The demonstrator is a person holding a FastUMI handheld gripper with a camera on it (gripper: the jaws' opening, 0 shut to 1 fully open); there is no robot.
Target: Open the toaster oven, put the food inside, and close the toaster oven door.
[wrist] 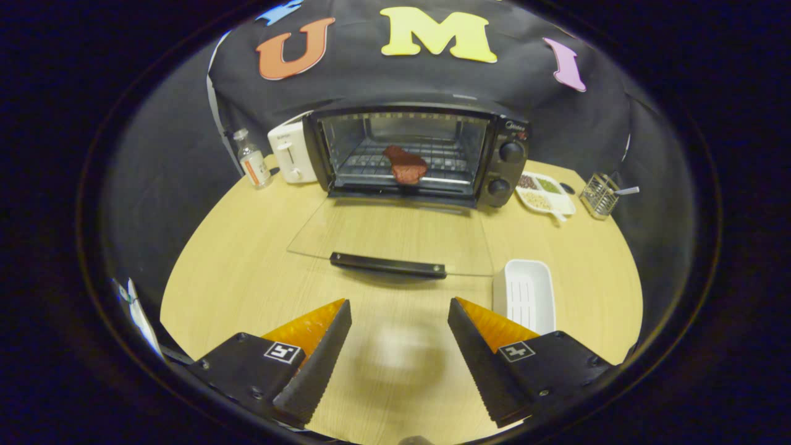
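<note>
A black toaster oven [500,162] stands at the back of the round wooden table [247,272]. Its glass door [395,238] lies folded down flat toward me, and the dark door handle [388,265] runs along its near edge. A reddish-brown piece of meat [406,164] rests on the wire rack inside the oven, near the front. My gripper [400,312] is open above the table, well short of the handle, with nothing between its fingers.
An empty white rectangular tray [526,295] sits just right of the door handle. Left of the oven stand a white toaster [287,151] and a small bottle [253,161]. To the right are a divided dish of grains [544,193] and a wire holder [598,195].
</note>
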